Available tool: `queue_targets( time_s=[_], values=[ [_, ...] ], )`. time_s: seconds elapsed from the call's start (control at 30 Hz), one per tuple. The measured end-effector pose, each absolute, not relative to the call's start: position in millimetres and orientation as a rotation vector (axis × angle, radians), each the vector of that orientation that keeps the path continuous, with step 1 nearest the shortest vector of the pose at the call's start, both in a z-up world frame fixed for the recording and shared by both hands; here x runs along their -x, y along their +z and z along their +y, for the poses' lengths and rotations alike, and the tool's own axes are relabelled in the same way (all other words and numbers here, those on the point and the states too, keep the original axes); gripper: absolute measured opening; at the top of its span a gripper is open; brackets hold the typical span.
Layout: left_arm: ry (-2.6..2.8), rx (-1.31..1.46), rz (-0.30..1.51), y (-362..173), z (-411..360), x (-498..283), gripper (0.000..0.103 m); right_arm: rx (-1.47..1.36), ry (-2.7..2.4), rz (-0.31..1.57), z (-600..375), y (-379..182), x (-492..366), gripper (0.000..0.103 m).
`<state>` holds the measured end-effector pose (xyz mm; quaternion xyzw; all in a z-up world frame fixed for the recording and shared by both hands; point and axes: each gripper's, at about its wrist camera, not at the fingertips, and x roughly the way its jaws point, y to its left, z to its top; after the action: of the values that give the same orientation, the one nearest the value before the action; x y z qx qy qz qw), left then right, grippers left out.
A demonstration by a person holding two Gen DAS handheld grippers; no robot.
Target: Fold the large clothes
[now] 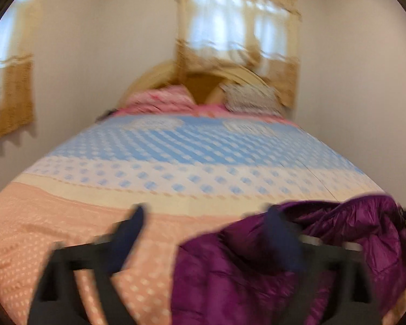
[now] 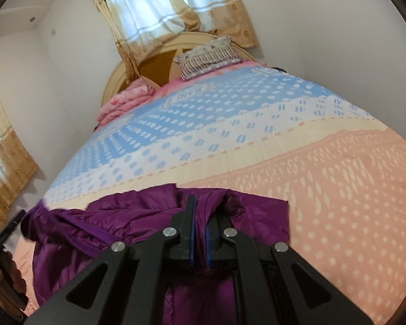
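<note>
Purple jacket [image 2: 138,233] pinched between right fingers [image 2: 190,224].

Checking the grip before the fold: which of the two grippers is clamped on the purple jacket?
The right gripper: its jaws pinch a fold of the purple jacket. The left gripper is spread wide, holding nothing.

left view: motion-blurred throughout | purple jacket [image 2: 100,243]: lower part cut off (bottom edge)

Bedspread [image 2: 324,189] open ahead; pillows [image 2: 208,54] block far end.
</note>
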<state>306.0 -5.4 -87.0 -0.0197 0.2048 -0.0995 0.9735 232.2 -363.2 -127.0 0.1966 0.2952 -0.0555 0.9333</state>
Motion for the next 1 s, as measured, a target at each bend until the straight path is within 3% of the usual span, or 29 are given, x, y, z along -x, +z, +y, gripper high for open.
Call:
queue_targets(
  time_s=[0.13, 0.2, 0.3, 0.37, 0.43, 0.53, 0.6, 0.7, 0.73, 0.77, 1.0],
  values=[
    [-0.185, 0.04, 0.434, -98, -12, -313, 0.099, -0.406, -0.113, 0.646, -365, -140, -254, 0.008],
    [-0.135, -0.019, 0.453, -110, -26, -320, 0.099, -0.421, -0.121, 0.656, -367, -141, -266, 0.015],
    [0.047, -0.152, 0.506, -134, -42, -337, 0.099, -0.446, -0.137, 0.636, -369, -134, -274, 0.047],
    [0.188, -0.207, 0.557, -152, -44, -350, 0.099, -0.441, -0.181, 0.6, -367, -125, -271, 0.081],
    [0.234, -0.161, 0.625, -164, -37, -365, 0.099, -0.406, -0.249, 0.545, -357, -113, -260, 0.091],
    [0.253, -0.111, 0.662, -157, -29, -367, 0.099, -0.355, -0.197, 0.562, -332, -109, -258, 0.091],
    [0.219, -0.085, 0.582, -135, -36, -349, 0.099, -0.263, -0.13, 0.592, -299, -110, -257, 0.084],
    [0.112, -0.1, 0.525, -113, -64, -333, 0.099, -0.166, -0.002, 0.686, -254, -126, -272, 0.06],
    [0.083, -0.124, 0.522, -112, -75, -333, 0.1, -0.153, 0.014, 0.715, -246, -133, -279, 0.046],
    [0.071, -0.147, 0.522, -113, -83, -333, 0.1, -0.138, 0.012, 0.734, -243, -138, -285, 0.042],
    [0.138, -0.229, 0.653, -168, -106, -385, 0.1, -0.104, -0.162, 0.804, -264, -177, -314, 0.042]
  ],
)
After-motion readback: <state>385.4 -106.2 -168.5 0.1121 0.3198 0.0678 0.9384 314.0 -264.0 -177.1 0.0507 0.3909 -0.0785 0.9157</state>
